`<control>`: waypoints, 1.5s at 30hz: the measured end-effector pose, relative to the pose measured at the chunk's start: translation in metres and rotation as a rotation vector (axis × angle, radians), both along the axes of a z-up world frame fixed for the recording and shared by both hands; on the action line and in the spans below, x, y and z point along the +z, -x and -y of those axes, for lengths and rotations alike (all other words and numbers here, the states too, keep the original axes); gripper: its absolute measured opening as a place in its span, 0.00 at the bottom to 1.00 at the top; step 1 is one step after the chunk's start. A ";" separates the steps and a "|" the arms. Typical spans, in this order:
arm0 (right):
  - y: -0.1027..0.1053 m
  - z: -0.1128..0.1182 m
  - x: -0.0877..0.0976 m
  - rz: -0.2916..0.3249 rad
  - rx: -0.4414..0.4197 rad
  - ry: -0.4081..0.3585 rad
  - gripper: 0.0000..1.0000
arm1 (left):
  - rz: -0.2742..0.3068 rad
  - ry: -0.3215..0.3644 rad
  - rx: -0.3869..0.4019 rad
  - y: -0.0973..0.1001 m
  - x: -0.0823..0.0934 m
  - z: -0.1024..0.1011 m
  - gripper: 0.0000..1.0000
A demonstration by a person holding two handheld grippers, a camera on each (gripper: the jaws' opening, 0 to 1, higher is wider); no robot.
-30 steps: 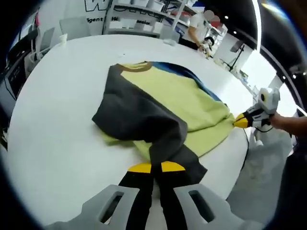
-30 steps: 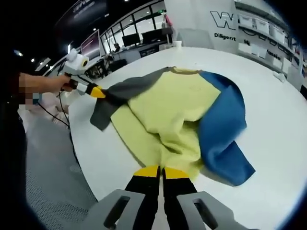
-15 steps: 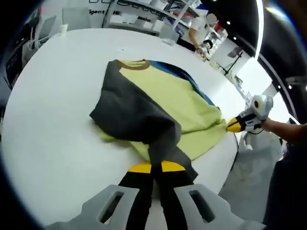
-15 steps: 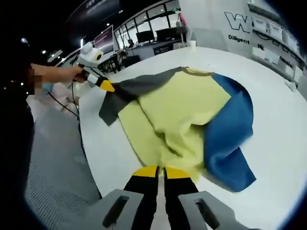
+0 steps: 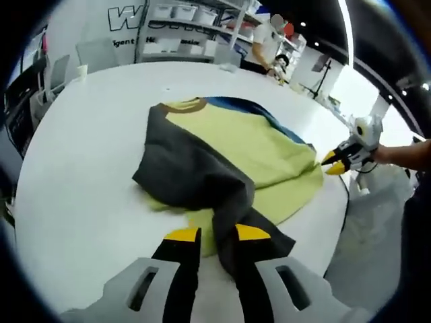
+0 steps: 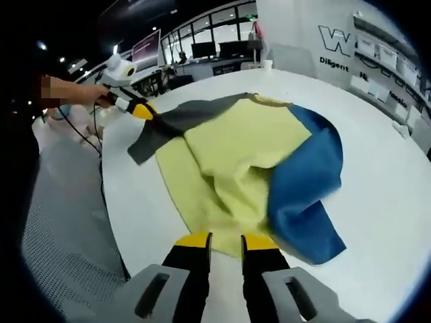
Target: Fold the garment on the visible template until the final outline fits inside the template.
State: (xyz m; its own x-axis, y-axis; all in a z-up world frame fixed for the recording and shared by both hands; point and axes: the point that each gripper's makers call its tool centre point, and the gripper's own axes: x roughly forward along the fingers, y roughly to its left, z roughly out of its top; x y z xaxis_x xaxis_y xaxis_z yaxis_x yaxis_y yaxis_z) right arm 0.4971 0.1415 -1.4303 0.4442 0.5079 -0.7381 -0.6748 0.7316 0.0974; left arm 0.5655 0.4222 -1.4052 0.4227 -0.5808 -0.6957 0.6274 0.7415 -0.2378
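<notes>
A yellow-green garment [image 5: 256, 145] with a dark grey sleeve [image 5: 192, 168] and a blue sleeve [image 6: 310, 188] lies rumpled on the round white table [image 5: 74, 175]. My left gripper [image 5: 217, 233] is open, and the cuff end of the grey sleeve lies between and under its jaws. My right gripper [image 6: 227, 240] is open too, its jaws straddling the yellow hem [image 6: 232, 222]. The right gripper [image 5: 335, 162] also appears at the garment's far corner. In the right gripper view the left gripper [image 6: 143, 110] sits at the grey cuff [image 6: 158, 131].
Both grippers work at the table's near edge [image 6: 128, 229], with grey floor [image 6: 67, 222] beyond it. A cup [image 5: 82, 70] stands at the far rim. Shelving [image 5: 195, 27] and a person [image 5: 266, 44] are behind the table. A hand [image 6: 71, 91] holds the left gripper.
Both grippers have opened: each pair of jaws was shut on cloth and now stands apart. The grey cuff and yellow hem have settled onto the table.
</notes>
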 end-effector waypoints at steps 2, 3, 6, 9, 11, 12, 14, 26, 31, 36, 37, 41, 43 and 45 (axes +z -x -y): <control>0.001 0.001 -0.001 -0.004 -0.002 0.003 0.10 | -0.001 -0.015 -0.018 0.002 -0.004 0.001 0.17; 0.001 0.001 -0.001 -0.002 -0.001 0.005 0.09 | -0.002 -0.020 -0.025 0.003 -0.005 0.002 0.15; 0.001 0.000 -0.002 0.002 -0.002 0.006 0.09 | -0.028 -0.021 -0.043 0.008 -0.008 0.004 0.07; 0.002 -0.002 -0.003 0.004 0.003 0.007 0.09 | -0.027 -0.022 -0.039 0.007 -0.007 0.002 0.07; 0.003 -0.003 -0.002 0.005 0.005 0.007 0.09 | -0.045 -0.006 -0.024 0.007 -0.005 0.002 0.06; 0.002 -0.003 -0.002 0.006 0.004 0.008 0.10 | -0.051 0.001 -0.018 0.006 -0.002 0.001 0.05; 0.003 -0.004 -0.002 0.004 0.004 0.004 0.09 | -0.065 0.029 0.021 0.002 0.003 -0.001 0.05; 0.001 -0.006 -0.002 0.011 0.009 0.006 0.09 | -0.026 0.144 0.202 -0.031 0.040 -0.033 0.05; -0.001 -0.005 0.000 0.021 0.013 0.009 0.09 | 0.009 0.164 0.292 -0.049 0.053 -0.059 0.05; -0.003 -0.005 0.001 0.025 0.016 0.011 0.09 | 0.013 0.180 0.380 -0.066 0.058 -0.088 0.05; -0.003 -0.005 0.001 0.025 0.016 0.011 0.09 | 0.017 0.176 0.388 -0.068 0.058 -0.092 0.05; -0.004 -0.004 0.001 0.028 0.015 0.013 0.09 | 0.028 0.175 0.431 -0.079 0.060 -0.108 0.05; -0.005 -0.004 0.002 0.030 0.016 0.012 0.09 | 0.029 0.178 0.447 -0.088 0.060 -0.118 0.05; -0.005 -0.005 0.002 0.031 0.018 0.013 0.09 | 0.039 0.167 0.456 -0.093 0.061 -0.123 0.05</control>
